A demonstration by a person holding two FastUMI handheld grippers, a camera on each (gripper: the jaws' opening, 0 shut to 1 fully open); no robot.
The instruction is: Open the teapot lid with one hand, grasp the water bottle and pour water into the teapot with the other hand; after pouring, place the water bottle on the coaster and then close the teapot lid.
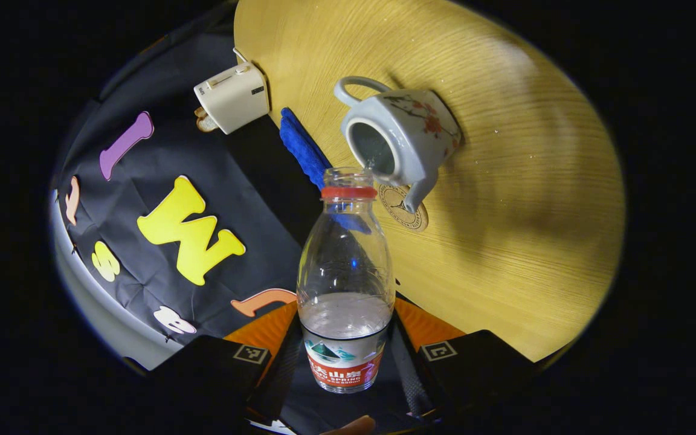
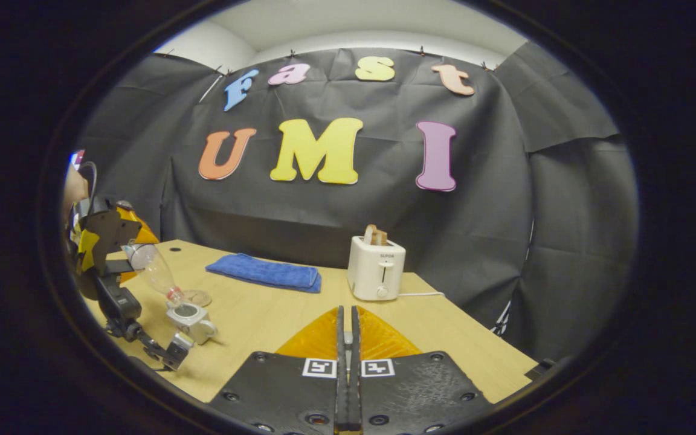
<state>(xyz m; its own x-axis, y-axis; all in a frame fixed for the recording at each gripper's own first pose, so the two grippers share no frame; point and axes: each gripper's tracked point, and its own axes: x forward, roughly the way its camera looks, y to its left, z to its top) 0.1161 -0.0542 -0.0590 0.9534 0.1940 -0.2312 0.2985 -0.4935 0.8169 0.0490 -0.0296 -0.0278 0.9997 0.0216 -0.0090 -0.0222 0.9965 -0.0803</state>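
Observation:
A clear water bottle [image 1: 345, 272] with a red neck ring and no cap sits between the fingers of my left gripper [image 1: 345, 314], which is shut on its labelled lower body. Some water shows in the bottle. Its mouth points at the open top of the grey flowered teapot [image 1: 402, 136], which stands lidless on the wooden table. A round coaster [image 1: 405, 208] lies beside the spout. In the right gripper view the bottle [image 2: 151, 266] tilts neck-down over the teapot [image 2: 190, 318], held by the left gripper [image 2: 106, 254]. My right gripper [image 2: 346, 317] hovers above the table, shut, with nothing showing between its fingers.
A blue cloth [image 2: 263, 272] lies folded at the back of the table [image 2: 444, 338]. A white toaster [image 2: 377, 269] with toast in it stands to its right, near the black cloth wall. The same cloth [image 1: 302, 148] and toaster [image 1: 233, 96] lie beyond the teapot.

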